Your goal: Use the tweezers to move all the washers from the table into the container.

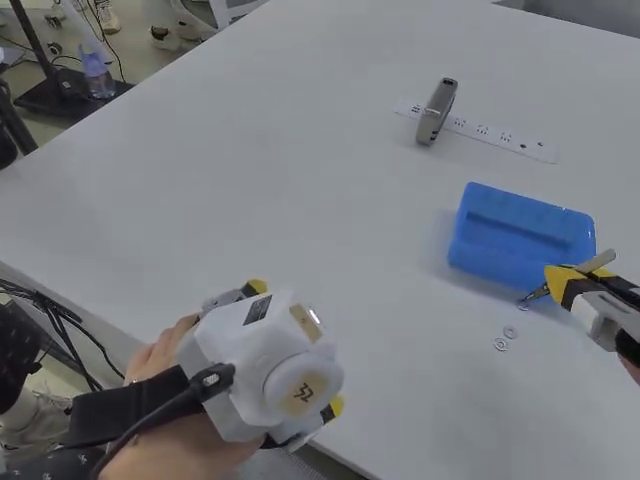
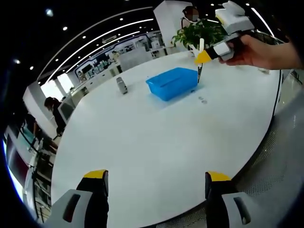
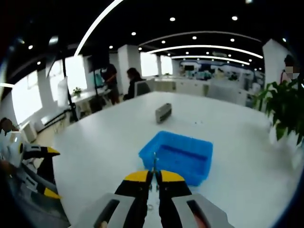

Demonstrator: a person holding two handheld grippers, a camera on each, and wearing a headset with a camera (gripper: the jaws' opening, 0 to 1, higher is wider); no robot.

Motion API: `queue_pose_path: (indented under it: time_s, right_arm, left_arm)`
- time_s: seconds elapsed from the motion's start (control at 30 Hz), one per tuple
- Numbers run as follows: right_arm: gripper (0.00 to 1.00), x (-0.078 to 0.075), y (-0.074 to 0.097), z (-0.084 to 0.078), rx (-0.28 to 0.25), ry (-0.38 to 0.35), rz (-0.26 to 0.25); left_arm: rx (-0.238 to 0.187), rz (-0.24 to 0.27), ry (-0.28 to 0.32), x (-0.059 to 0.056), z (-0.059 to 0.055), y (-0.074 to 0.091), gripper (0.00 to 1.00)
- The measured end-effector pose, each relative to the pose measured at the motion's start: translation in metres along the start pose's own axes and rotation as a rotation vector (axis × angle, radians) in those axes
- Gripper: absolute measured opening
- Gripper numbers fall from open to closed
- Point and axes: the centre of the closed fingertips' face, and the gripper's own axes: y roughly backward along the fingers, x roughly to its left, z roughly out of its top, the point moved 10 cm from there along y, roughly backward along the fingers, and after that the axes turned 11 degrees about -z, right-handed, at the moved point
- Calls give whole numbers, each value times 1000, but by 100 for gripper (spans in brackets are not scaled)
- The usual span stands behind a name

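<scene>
two washers [image 1: 500, 345] lie on the white table [image 1: 300, 200], just near of the blue container [image 1: 505, 262] at right. right gripper [image 3: 155, 177] is clamped on the tweezers [image 3: 154, 164], tips pointing down by the container's near edge. left gripper [image 2: 156, 176] is level at near left, jaws wide, hand [image 1: 160, 362] strapped behind it.

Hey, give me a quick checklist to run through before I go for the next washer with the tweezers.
1. Right gripper shut on tweezers: ok.
2. Two washers lying on table, in plain sight: ok.
3. Tweezer tip free of any washer: cannot tell.
4. Container open on top, close beside washers: ok.
5. Left gripper open, well away from the work: ok.
</scene>
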Motion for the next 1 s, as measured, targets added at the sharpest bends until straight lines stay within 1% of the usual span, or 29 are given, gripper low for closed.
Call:
queue_pose_path:
  time_s: [0.03,0.2,0.33,0.4,0.5,0.67,0.77,0.8,0.83,1.0]
  right_arm:
    - [3,-1,0,-5,9,-1,0]
    - [3,4,-6,-20,50,6,6]
    - [3,9,-8,-26,69,16,11]
    - [3,11,-10,-28,75,29,13]
    - [3,13,-12,-31,83,39,13]
    - [3,12,-15,-33,100,56,9]
    - [4,11,-19,-37,109,84,9]
    - [3,11,-19,-36,89,86,8]
    - [4,10,-19,-36,96,87,6]
    - [3,10,-16,-41,82,91,5]
  left_arm:
    - [0,0,0,0,0,0,85]
    - [5,0,-2,0,0,0,85]
    - [4,-2,-2,0,0,0,86]
    - [-8,-8,-3,-1,1,1,86]
    - [-3,-4,0,0,1,1,86]
    - [-3,-3,-1,0,1,1,85]
    - [-1,-3,-1,0,1,0,85]
    - [1,-2,-2,0,1,0,85]
    - [3,-1,-4,0,1,0,85]
    - [6,-1,-5,0,0,0,85]
